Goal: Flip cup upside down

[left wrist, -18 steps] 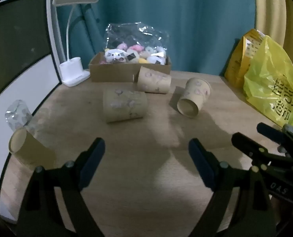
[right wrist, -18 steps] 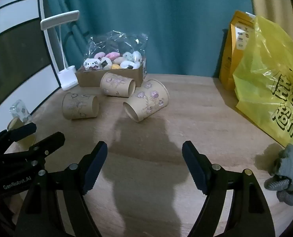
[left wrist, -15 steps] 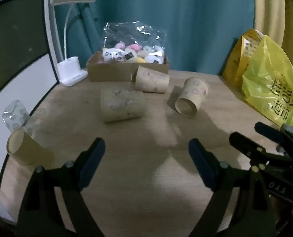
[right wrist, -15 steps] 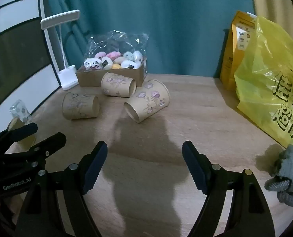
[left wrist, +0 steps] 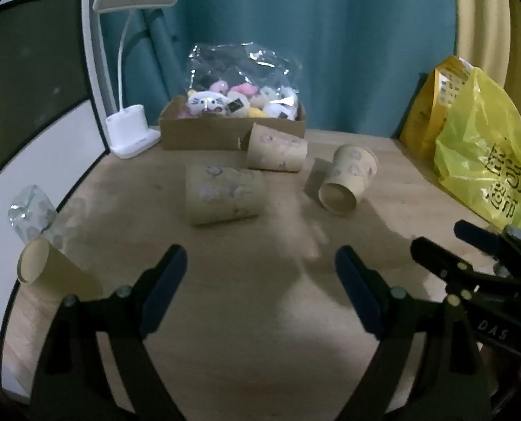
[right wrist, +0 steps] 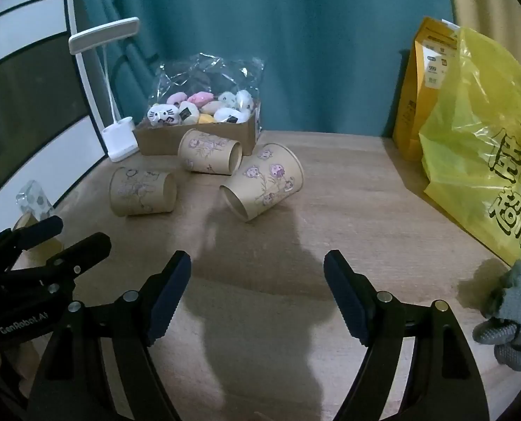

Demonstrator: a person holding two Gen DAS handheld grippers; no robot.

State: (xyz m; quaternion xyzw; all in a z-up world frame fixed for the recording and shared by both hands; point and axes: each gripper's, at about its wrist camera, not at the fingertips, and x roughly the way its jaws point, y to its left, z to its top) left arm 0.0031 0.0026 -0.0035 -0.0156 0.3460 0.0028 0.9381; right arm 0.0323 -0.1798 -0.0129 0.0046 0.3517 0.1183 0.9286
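Note:
Several tan paper cups lie on their sides on the wooden table. In the left wrist view one cup (left wrist: 223, 194) lies straight ahead, one (left wrist: 276, 151) behind it, one (left wrist: 348, 184) to the right, and one (left wrist: 48, 268) at the left edge. In the right wrist view the nearest cup (right wrist: 262, 186) lies ahead, with two more (right wrist: 142, 191) (right wrist: 209, 152) to its left. My left gripper (left wrist: 260, 273) is open and empty, short of the cups. My right gripper (right wrist: 256, 280) is open and empty too.
A cardboard box of plush toys (left wrist: 232, 126) and a white desk lamp (left wrist: 128, 133) stand at the back. A yellow plastic bag (right wrist: 485, 161) and an orange packet (right wrist: 421, 98) fill the right side. A grey glove (right wrist: 509, 319) lies at the right front.
My left gripper has drawn slightly nearer the cups and tilted, so they sit lower in its view. The right gripper has barely moved. Both stay open.

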